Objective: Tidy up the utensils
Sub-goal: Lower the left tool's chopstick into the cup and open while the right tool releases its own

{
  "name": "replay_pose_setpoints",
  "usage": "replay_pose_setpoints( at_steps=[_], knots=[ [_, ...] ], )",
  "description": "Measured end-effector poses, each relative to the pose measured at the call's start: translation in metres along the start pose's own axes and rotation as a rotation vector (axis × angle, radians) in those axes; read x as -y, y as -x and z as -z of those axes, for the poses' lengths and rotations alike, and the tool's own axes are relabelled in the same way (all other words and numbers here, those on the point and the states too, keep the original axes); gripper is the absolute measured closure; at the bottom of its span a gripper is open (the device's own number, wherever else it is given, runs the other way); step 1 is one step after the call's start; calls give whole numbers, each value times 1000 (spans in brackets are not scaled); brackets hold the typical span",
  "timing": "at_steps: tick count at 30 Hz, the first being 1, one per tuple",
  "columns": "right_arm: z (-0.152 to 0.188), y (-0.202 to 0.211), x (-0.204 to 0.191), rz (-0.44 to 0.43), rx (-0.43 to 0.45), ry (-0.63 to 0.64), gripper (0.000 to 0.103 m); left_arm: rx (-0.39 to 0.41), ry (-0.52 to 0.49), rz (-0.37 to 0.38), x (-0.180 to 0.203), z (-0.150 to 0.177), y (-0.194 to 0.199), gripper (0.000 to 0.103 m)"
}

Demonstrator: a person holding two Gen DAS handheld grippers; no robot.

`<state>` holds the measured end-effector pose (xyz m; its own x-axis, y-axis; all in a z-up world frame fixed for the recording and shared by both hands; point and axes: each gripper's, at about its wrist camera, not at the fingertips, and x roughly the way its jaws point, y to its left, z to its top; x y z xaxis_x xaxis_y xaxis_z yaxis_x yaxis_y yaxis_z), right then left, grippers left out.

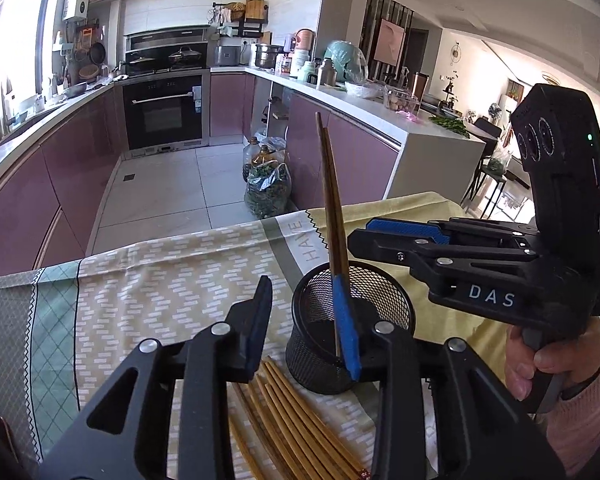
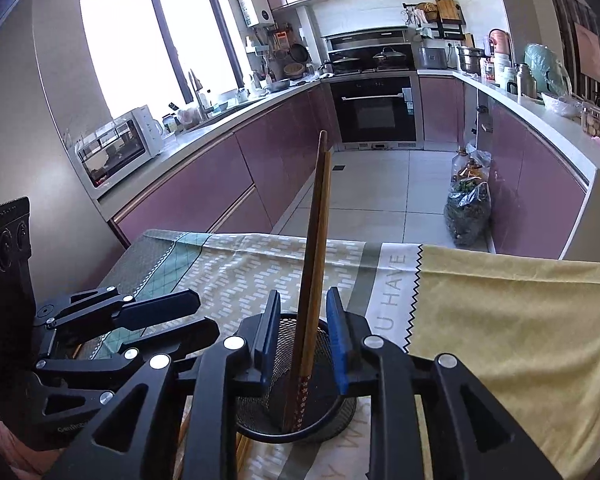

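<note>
2 chopsticks [image 2: 314, 264] in 1 holder [image 1: 352, 332]

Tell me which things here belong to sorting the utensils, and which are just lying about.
Part of the job: two chopsticks standing in the black mesh holder; loose chopsticks on the cloth; both grippers, left and right.

Just lying about: patterned tablecloth; bags of greens on the floor; white toaster oven.
</note>
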<state>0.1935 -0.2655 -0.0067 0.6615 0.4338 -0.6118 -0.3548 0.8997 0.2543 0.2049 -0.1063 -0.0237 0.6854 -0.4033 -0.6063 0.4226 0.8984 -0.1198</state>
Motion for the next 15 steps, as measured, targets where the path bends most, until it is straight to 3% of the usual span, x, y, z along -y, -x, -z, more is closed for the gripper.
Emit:
replay_pose_setpoints(
  at_steps=[6,11,15],
  knots=[
    [5,16,-7,-6,40,17,71,46,-8,-44,0,11,18,61],
    [15,37,-19,-30,86,46,61,87,-20,-92,-1,24,38,47],
    [30,55,-29,-76,111,73,52,103,-14,-116,-12,36,54,43]
  ],
)
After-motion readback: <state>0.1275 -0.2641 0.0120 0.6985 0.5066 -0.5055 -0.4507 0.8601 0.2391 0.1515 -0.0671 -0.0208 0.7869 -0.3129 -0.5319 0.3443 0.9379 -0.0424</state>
